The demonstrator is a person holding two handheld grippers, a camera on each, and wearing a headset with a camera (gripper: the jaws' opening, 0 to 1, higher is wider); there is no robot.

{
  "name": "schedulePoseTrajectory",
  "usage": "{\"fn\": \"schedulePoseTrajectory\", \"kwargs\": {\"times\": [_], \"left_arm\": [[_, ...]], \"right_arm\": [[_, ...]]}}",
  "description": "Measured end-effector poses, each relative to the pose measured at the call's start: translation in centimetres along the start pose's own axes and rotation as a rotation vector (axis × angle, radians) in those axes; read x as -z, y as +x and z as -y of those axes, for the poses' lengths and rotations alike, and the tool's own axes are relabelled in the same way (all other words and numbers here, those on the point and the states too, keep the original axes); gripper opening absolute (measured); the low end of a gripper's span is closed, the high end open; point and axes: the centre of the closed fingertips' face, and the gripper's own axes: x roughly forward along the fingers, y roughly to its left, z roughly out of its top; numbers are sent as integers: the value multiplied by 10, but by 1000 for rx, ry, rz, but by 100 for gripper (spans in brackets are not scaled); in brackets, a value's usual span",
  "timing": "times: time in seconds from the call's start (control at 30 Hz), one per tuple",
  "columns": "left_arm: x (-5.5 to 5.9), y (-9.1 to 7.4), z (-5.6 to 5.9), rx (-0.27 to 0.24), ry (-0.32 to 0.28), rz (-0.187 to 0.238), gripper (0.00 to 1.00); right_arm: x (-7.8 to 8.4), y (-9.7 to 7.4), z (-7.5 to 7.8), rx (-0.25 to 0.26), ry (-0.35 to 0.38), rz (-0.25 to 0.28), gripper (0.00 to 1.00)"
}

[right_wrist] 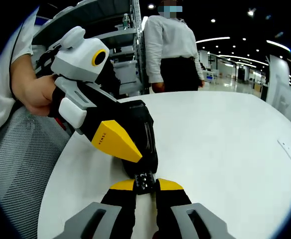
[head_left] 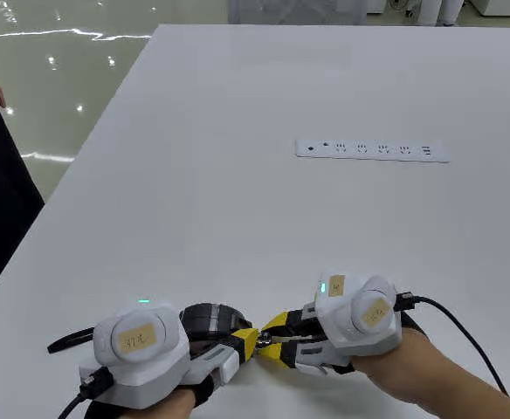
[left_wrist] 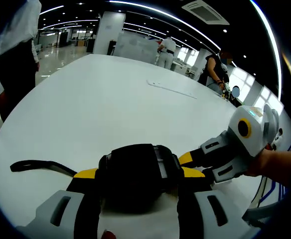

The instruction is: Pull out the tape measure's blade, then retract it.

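Tape measure (left_wrist: pixel 135 167), black, sits clenched in the left gripper (left_wrist: pixel 139 174); the right gripper (right_wrist: pixel 145 186) pinches its blade tip (right_wrist: pixel 144 179) above the white table (head_left: pixel 325 218).

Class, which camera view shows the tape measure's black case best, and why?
The left gripper view: the case sits large and central, clamped in the left tongs. The head view shows its top beside that gripper's housing; the right gripper view shows one end, partly hidden by a yellow jaw.

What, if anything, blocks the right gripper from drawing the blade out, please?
Nothing visible does: the right gripper pinches the blade tip at the tape measure, and the power strip lies far off.
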Motion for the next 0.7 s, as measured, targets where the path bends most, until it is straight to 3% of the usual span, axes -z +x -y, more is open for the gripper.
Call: {"fn": "schedulePoseTrajectory", "kwargs": {"times": [0.7], "left_arm": [[1, -1, 2, 18, 12, 5, 60]], "right_arm": [[-4, -9, 3, 33, 46, 17, 23]]}}
